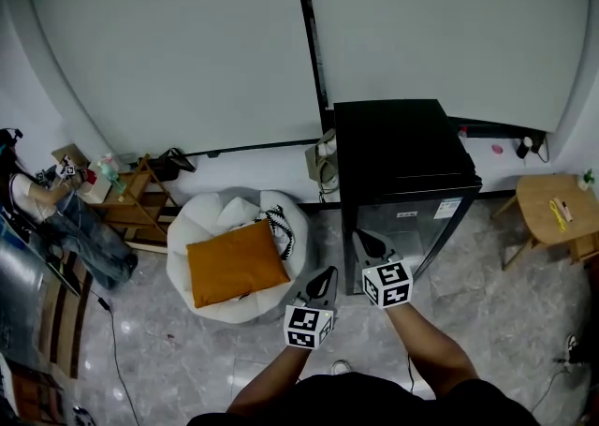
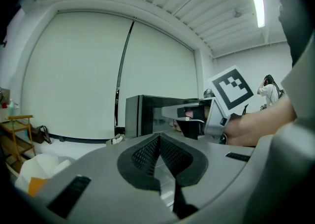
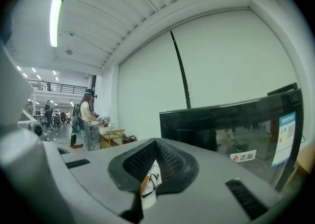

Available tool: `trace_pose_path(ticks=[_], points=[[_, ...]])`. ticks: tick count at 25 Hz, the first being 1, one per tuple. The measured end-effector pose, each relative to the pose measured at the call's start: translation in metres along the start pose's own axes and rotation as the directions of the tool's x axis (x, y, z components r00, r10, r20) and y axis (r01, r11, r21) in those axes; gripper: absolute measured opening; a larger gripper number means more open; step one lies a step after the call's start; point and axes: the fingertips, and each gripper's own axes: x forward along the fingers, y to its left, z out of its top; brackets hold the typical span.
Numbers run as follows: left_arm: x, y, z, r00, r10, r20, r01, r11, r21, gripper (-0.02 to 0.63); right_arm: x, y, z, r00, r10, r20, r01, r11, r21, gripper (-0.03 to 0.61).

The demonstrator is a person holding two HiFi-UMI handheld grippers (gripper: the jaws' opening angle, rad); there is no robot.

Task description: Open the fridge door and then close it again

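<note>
The black fridge (image 1: 402, 167) stands against the back wall with its glass door (image 1: 412, 227) closed and facing me. In the head view my right gripper (image 1: 360, 237) hangs shut just in front of the door's left lower part, not touching it as far as I can tell. My left gripper (image 1: 329, 272) is shut and empty, a little left of and nearer than the right one. The left gripper view has its shut jaws (image 2: 158, 137) pointing at the fridge (image 2: 142, 114), with the right gripper (image 2: 197, 114) beside it. In the right gripper view the shut jaws (image 3: 155, 142) sit before the fridge (image 3: 231, 129).
A white beanbag (image 1: 215, 218) with an orange cushion (image 1: 234, 263) lies left of the fridge. A wooden shelf (image 1: 140, 204) and a person (image 1: 56, 213) are at the far left. A round wooden stool (image 1: 557, 209) stands to the right of the fridge.
</note>
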Motion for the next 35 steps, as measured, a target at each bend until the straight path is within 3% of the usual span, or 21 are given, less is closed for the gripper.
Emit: trace_pose_path(ticks=[4,18,35], points=[[-0.003,-0.011,0.000,1.000,0.005,0.003,-0.004,1.000,-0.013,0.021,-0.040,0.001,0.004,1.000,-0.018,0.026,0.019,0.998,-0.054,0.018],[-0.011,-0.093,0.015,0.997,-0.058,0.053,0.060,0.998,-0.033,0.021,-0.177,-0.031,0.009,0.986,-0.146,0.077,0.150,0.988,-0.043,0.017],[-0.043,-0.140,0.014,0.998,-0.030,0.046,0.032,0.999,-0.028,0.021,-0.259,-0.045,-0.003,0.984,-0.176,0.026,0.178,0.980,-0.088,0.017]])
